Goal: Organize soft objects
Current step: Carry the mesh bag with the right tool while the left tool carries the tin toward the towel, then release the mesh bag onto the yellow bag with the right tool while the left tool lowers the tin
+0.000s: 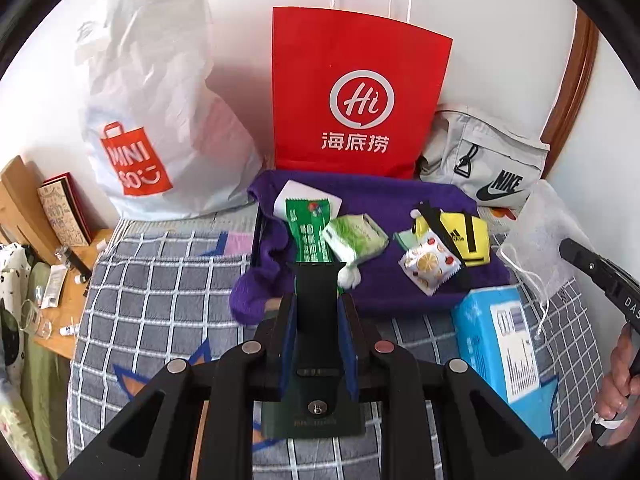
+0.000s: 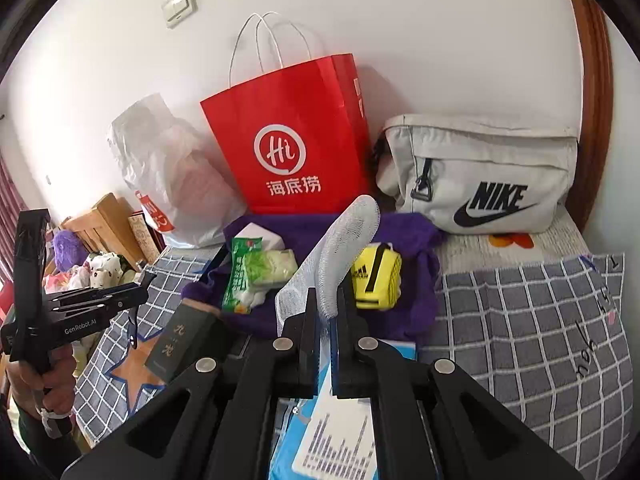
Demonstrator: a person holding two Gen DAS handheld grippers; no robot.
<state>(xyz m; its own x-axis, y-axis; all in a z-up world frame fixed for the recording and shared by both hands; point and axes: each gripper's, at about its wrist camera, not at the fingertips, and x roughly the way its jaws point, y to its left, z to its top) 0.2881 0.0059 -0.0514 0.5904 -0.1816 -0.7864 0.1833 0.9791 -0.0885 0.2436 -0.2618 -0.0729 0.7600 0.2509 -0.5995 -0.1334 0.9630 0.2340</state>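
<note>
Left gripper [image 1: 316, 300] is pinching a dark green box [image 1: 316, 320] right before the purple cloth [image 1: 384, 280]; right gripper [image 2: 326, 312] clamps a white mesh bag [image 2: 340, 256] over it.

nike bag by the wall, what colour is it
Light grey nike bag with a black logo and zipper pull; it shows best in the right wrist view.

Glossy red paper bag [image 1: 360, 92], fuzzy purple cloth [image 1: 380, 196]

Beyond the claw, the red paper bag [image 1: 360, 92] reads "Hi 海底捞"; left of it the white plastic bag [image 1: 160, 120] says "MINISO"; right, the grey pouch [image 2: 480, 172] says "NIKE".
</note>
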